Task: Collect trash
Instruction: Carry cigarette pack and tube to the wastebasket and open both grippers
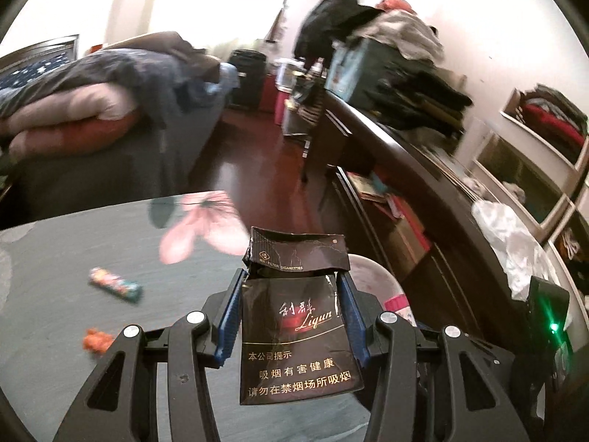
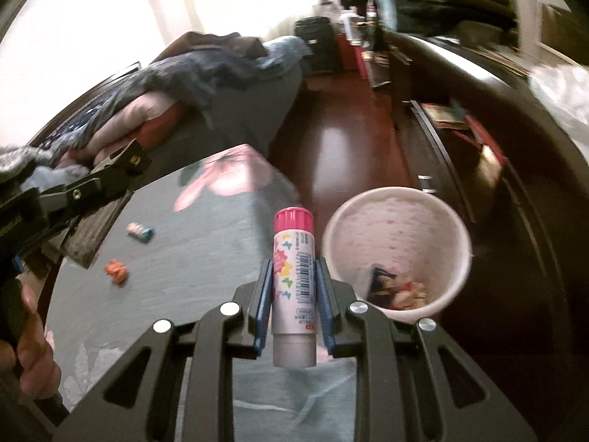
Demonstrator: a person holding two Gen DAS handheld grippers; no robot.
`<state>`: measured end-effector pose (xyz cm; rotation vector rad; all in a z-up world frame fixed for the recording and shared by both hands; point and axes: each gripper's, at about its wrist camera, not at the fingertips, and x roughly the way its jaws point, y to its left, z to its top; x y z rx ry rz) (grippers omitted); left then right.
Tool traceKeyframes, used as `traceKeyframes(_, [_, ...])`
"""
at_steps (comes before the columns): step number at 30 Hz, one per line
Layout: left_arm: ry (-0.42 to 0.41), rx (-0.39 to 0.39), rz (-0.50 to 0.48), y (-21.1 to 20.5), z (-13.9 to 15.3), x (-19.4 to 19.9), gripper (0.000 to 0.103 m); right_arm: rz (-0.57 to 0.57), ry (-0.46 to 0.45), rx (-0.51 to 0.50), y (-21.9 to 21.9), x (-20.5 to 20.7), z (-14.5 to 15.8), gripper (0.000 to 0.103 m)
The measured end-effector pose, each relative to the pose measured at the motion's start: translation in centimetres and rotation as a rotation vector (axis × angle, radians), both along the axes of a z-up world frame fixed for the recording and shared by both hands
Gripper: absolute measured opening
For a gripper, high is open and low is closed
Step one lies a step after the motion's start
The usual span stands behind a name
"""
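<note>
— What has the left gripper (image 1: 291, 287) got?

— A dark cigarette pack (image 1: 298, 328), lid torn and flapping open. The blue pads squeeze its two sides, jaws about half apart, and the pack stands up between them above the grey table (image 1: 55, 258).

— And the right gripper (image 2: 292, 276)?

— Nearly closed on a glue stick (image 2: 294, 283), white with a pink cap, cap pointing away from the hand. It hangs over the table edge, just beside the bin.

— Where's the bin?

— On the floor off the table's right side: a pale round bin (image 2: 456, 228) with a few scraps already at the bottom. What they are I can't tell.

— Anything left on the table?

— A small colourful wrapper (image 1: 116, 283) and an orange crumpled scrap (image 1: 96, 339), near each other on the left side, well apart from both grippers.

— Can you see the person?

— Only a hand (image 2: 31, 346) on the left tool's grip.
</note>
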<state>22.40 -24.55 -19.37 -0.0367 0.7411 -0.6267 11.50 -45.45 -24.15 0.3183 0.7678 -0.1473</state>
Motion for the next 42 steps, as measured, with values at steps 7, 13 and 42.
traceKeyframes(7, [0.001,0.021,-0.085,-4.5,-0.7,-0.2,0.049,-0.096,0.008,-0.002,-4.1,-0.9,-0.7,0.024])
traceKeyframes(13, [0.029,0.029,-0.149,-8.4,-1.8,0.6,0.049,-0.160,0.025,-0.005,-6.5,-0.7,-1.8,0.024])
traceKeyframes(42, [0.197,0.107,-0.187,-18.7,-9.8,6.9,0.076,-0.276,0.131,-0.035,-12.4,5.9,-10.8,0.035])
